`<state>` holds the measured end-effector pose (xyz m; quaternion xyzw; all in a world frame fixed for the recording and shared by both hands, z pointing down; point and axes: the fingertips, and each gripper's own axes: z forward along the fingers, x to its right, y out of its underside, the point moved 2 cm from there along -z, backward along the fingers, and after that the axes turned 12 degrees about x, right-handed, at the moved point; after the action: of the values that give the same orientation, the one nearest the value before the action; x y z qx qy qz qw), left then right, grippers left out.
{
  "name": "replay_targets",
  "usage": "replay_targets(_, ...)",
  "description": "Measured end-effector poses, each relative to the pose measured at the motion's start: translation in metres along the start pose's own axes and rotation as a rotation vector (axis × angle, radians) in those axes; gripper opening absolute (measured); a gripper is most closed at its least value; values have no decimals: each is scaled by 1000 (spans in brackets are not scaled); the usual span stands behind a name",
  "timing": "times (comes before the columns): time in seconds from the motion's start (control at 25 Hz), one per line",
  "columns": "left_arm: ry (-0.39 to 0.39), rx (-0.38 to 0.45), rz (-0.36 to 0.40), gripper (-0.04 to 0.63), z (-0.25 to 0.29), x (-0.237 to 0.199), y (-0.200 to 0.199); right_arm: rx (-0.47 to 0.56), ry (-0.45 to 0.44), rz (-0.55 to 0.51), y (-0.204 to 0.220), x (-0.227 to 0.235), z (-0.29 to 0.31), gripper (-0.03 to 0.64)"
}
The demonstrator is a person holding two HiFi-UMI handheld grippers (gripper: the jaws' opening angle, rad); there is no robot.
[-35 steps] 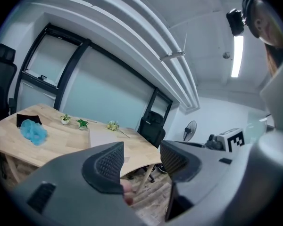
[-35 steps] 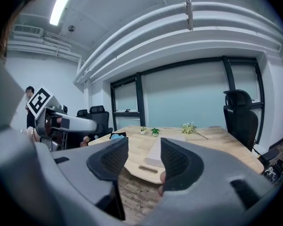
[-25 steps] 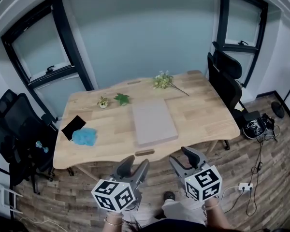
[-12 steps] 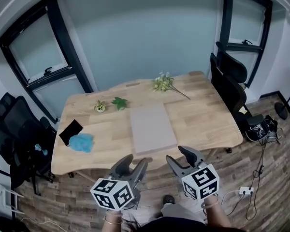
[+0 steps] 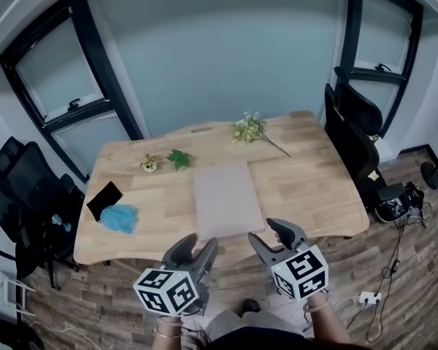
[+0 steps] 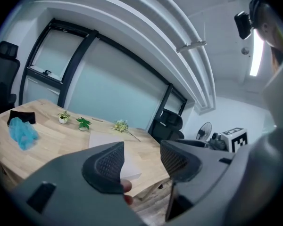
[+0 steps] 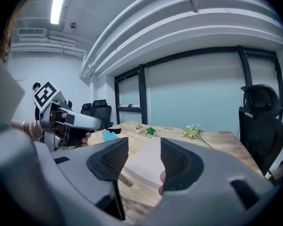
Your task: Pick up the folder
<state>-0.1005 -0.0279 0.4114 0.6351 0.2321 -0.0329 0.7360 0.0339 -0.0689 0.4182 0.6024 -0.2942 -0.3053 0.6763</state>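
I have the left gripper and right gripper released, empty, short of the table, with the folder flat at 12 o'clock, probably light, thin, floppy, so I'd pinch its near edge.

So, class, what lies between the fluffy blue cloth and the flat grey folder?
Nothing: bare light wooden table separates cloth and folder, per the head view.

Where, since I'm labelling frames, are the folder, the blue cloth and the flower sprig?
folder [image 5: 228, 199], head view, middle of its cover
blue cloth [image 5: 121, 218], head view, its centre
flower sprig [image 5: 247, 128], head view, its blossoms
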Motion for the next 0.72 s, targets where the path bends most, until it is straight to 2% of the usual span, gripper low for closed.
replay_targets(0.36, -41, -25, -11, 222, 13, -18, 3, -22, -10, 21, 9, 19, 22, 189)
replay_targets(0.72, -50, -51, -24, 222, 37, -53, 4, -64, -7, 38, 21, 35, 54, 189)
